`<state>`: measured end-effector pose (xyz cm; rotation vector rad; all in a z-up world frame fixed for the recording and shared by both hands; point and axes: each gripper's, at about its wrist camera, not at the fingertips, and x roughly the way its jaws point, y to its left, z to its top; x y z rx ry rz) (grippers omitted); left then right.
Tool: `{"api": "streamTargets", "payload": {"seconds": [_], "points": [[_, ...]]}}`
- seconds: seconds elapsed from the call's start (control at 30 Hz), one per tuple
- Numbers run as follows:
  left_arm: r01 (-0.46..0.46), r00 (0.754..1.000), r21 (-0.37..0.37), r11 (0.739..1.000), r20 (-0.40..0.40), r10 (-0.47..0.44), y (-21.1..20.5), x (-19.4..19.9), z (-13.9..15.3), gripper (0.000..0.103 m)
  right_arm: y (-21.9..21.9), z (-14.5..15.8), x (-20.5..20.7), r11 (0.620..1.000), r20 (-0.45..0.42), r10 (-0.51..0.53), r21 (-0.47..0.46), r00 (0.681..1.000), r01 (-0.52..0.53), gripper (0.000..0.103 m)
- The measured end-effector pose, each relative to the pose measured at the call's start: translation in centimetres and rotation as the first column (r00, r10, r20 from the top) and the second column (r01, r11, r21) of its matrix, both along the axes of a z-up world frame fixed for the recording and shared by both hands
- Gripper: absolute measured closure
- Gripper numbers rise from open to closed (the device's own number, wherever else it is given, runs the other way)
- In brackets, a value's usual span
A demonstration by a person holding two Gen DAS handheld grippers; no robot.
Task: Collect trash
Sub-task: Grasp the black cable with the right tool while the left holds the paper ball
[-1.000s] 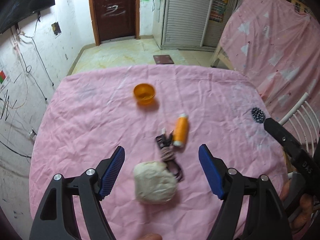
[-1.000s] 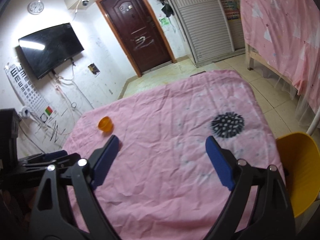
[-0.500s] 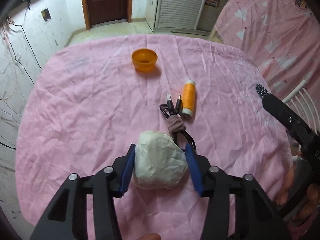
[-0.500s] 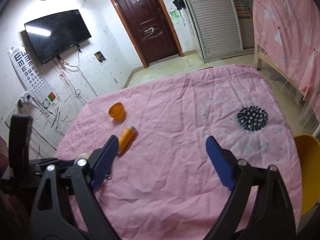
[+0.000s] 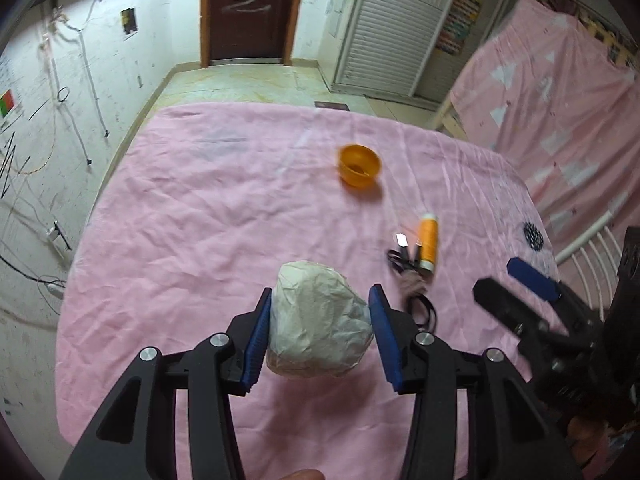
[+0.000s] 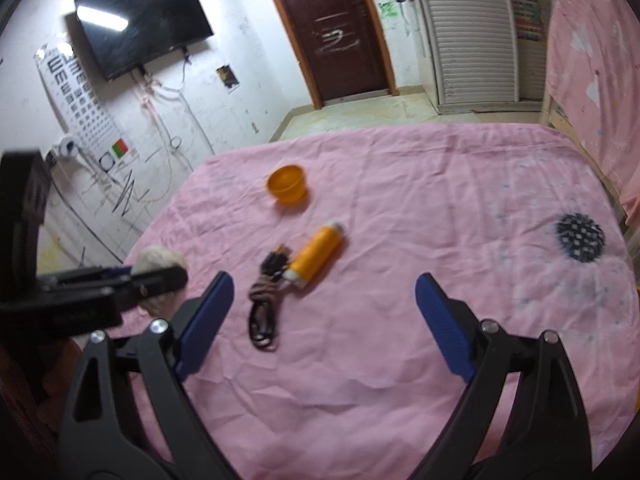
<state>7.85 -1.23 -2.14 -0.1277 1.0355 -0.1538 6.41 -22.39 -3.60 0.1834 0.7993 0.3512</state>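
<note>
A table draped in a wrinkled pink cloth [image 5: 192,240] fills most of a bare room with a dark wooden door [image 6: 332,28], a wall-mounted black television [image 6: 140,20] and a white louvred wardrobe [image 5: 396,28]. On the cloth, a small orange plastic bowl [image 5: 359,165] sits toward the far side; nearer, an orange spool of thread with white ends [image 6: 316,256] lies on its side, touching a coiled black cable bound with a brownish wrap [image 6: 266,300]. A black spiky print [image 6: 580,237] marks the cloth near its right edge, beside pink patterned drapery [image 5: 568,92]. The left half of the table is bare cloth running out to the edge above a pale tiled floor [image 5: 240,84], and the stretch between the cable and the black print is likewise unoccupied. The left gripper [image 5: 320,326], whose jaws have just been closing, clamps a crumpled off-white wad of paper [image 5: 318,324] between its blue pads [image 5: 256,336], the wad squeezed on both sides near the table's close edge. The right gripper [image 6: 320,320] hangs over the cloth with its jaws spread wide and nothing between them, the cable and spool just ahead of its left pad.
</note>
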Motion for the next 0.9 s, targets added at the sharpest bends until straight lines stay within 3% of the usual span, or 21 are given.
{"api": "streamTargets", "payload": {"seconds": [0.17, 0.5, 0.63, 0.9], "points": [[-0.024, 1.000, -0.015, 1.000, -0.002, 0.024, 1.9, 0.4, -0.2, 0.063, 3.1, -0.5, 0.1, 0.997, -0.013, 0.054, -0.060, 0.998, -0.055, 0.040], [-0.024, 1.000, -0.036, 0.999, 0.005, 0.024, 3.7, 0.3, -0.6, 0.063, 6.8, -2.3, 1.1, 0.981, -0.069, 0.089, -0.166, 0.994, -0.099, 0.062], [-0.023, 1.000, -0.046, 0.999, 0.003, 0.023, 3.9, 0.5, -0.7, 0.063, 7.2, -2.4, 1.4, 0.975, -0.070, 0.077, -0.204, 0.995, -0.090, 0.081], [-0.021, 1.000, -0.046, 0.999, -0.001, 0.021, 3.9, 0.6, -0.9, 0.063, 7.6, -2.2, 0.9, 0.974, -0.047, 0.090, -0.203, 0.995, -0.097, 0.086]]}}
